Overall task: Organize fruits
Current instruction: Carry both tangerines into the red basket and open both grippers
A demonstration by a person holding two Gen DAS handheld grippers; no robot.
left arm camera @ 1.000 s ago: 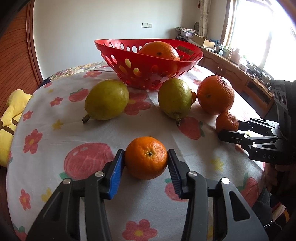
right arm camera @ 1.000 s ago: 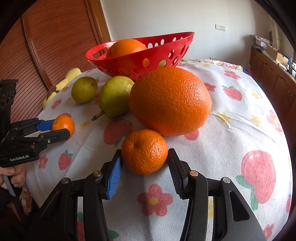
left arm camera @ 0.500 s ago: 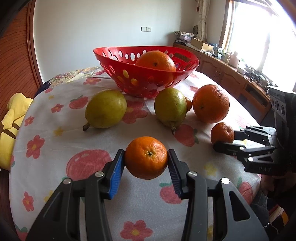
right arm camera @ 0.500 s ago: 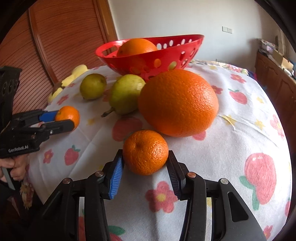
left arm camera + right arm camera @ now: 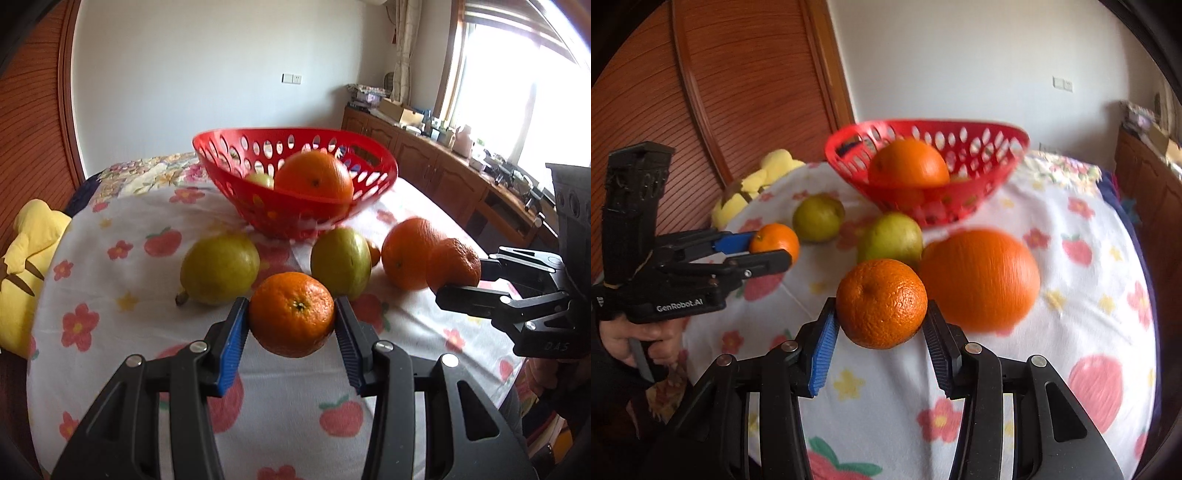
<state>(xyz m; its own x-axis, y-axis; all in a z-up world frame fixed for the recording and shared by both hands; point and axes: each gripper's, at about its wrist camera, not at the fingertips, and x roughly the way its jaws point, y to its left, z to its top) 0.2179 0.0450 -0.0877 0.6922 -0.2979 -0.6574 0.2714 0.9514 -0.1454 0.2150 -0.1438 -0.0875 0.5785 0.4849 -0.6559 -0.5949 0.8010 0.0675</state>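
Observation:
My left gripper (image 5: 291, 332) is shut on a small tangerine (image 5: 291, 314), held above the tablecloth; it also shows in the right wrist view (image 5: 775, 242). My right gripper (image 5: 881, 328) is shut on another small tangerine (image 5: 881, 302), also lifted; it shows in the left wrist view (image 5: 453, 267). The red perforated basket (image 5: 236, 157) stands at the back with a large orange (image 5: 314, 175) and a greenish fruit (image 5: 260, 180) inside. Two green pears (image 5: 219, 267) (image 5: 340, 262) and a large orange (image 5: 404, 253) lie on the cloth in front of it.
The round table has a white fruit-print cloth (image 5: 122, 306). A yellow plush toy (image 5: 26, 254) lies at the left edge. A small orange fruit (image 5: 373, 253) peeks out between the pear and the large orange. Wooden cabinets (image 5: 443, 181) run along the right wall.
Both grippers have lifted their tangerines off the cloth and risen. The basket's inside now shows from above its rim.

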